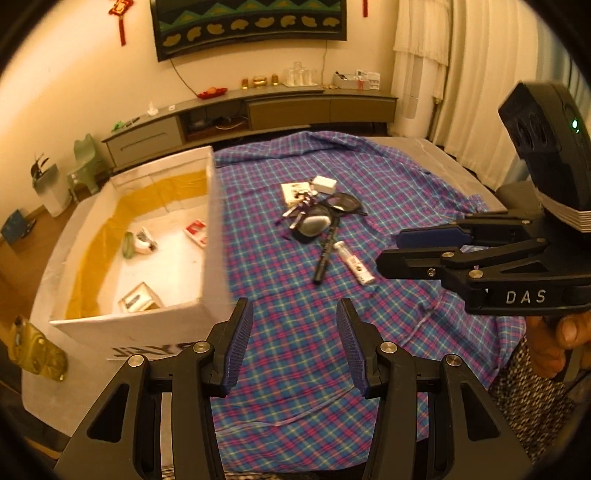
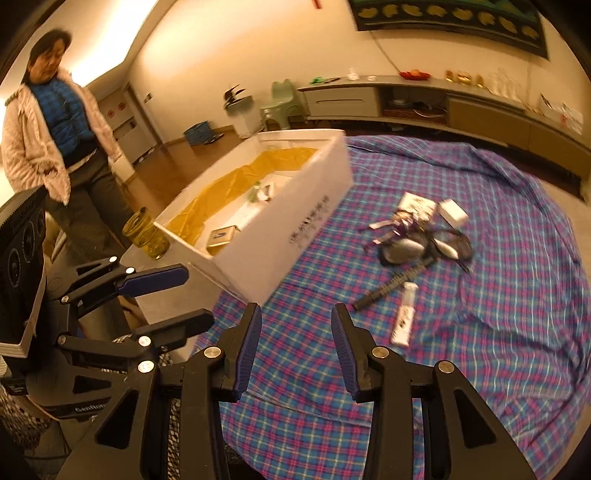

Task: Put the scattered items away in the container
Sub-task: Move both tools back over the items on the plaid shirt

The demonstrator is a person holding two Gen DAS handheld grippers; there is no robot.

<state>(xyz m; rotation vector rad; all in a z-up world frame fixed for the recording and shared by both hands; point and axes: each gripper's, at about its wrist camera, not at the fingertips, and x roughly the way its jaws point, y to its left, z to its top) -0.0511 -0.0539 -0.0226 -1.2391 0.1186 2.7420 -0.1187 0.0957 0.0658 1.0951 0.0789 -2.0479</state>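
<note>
Both tongs, left gripper and right gripper, hang apart and empty above my plaid cloth. Left of them sits the white box; ahead lie glasses, pen, tube. I'd best approach low, straddling one item.

A home living room: low media cabinet, curtains, wall tapestry.

Both pictures are washed in warm yellow light; the walls are lit brightly, and a strong glow is seen on the ceiling in the right view; the edges are bent round and darkened into black corners; the white box is smeared by blur; soft shadows are cast under the small things.
</note>
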